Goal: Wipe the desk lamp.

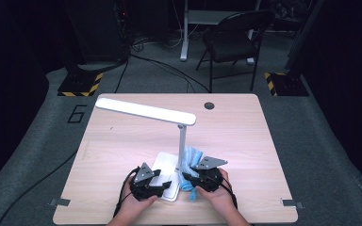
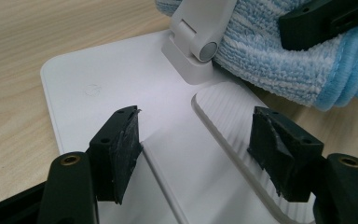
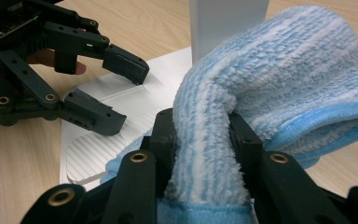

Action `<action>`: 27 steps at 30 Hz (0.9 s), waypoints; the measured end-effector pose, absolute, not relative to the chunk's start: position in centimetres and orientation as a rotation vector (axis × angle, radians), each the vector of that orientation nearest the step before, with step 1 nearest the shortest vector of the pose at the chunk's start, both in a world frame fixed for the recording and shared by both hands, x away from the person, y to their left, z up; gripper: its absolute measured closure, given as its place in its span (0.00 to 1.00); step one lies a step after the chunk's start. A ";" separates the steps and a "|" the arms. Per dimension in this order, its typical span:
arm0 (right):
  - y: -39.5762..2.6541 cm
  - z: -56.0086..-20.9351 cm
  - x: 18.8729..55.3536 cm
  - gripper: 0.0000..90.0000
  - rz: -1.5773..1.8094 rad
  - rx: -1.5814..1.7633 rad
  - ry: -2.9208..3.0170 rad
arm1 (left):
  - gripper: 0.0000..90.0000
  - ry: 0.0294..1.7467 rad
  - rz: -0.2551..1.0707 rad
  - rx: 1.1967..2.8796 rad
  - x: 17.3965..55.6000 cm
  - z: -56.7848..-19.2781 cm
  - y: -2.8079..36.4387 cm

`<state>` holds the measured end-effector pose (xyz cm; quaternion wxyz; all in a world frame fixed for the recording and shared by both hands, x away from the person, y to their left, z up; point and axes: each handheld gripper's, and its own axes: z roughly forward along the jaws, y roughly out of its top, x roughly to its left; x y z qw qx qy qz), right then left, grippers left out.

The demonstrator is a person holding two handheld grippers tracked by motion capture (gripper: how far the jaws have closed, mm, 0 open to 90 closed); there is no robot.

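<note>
A white desk lamp stands on the wooden table [image 1: 245, 136], with a long head [image 1: 146, 112], a thin post [image 1: 182, 146] and a flat base [image 1: 162, 162]. My left gripper [image 1: 166, 181] is open, its jaws apart over the ribbed part of the base [image 2: 102, 79] with nothing pinched between them [image 2: 196, 140]. My right gripper [image 1: 187, 179] is shut on a fluffy light blue cloth [image 3: 279, 79], which bulges up between its jaws [image 3: 200, 130] and lies against the foot of the post [image 3: 228, 23]. The cloth [image 2: 279, 60] also touches the lamp's hinge in the left gripper view.
Both hands rest near the table's front edge. A round cable hole [image 1: 209, 105] sits at the back of the table. A black chair [image 1: 235, 37] stands on the floor beyond it. Cables trail off the table's left side.
</note>
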<state>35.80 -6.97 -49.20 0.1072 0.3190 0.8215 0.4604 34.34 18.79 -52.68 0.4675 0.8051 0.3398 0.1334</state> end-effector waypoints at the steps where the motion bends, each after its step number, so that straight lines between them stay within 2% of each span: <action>1: -7.0 -49.2 35.8 0.76 1.354 0.932 2.421 | 0.37 0.834 0.327 1.975 34.3 -52.7 18.8; 27: -7.0 -47.0 35.8 0.76 1.364 0.861 2.414 | 0.37 0.833 0.327 1.975 34.3 -52.7 18.8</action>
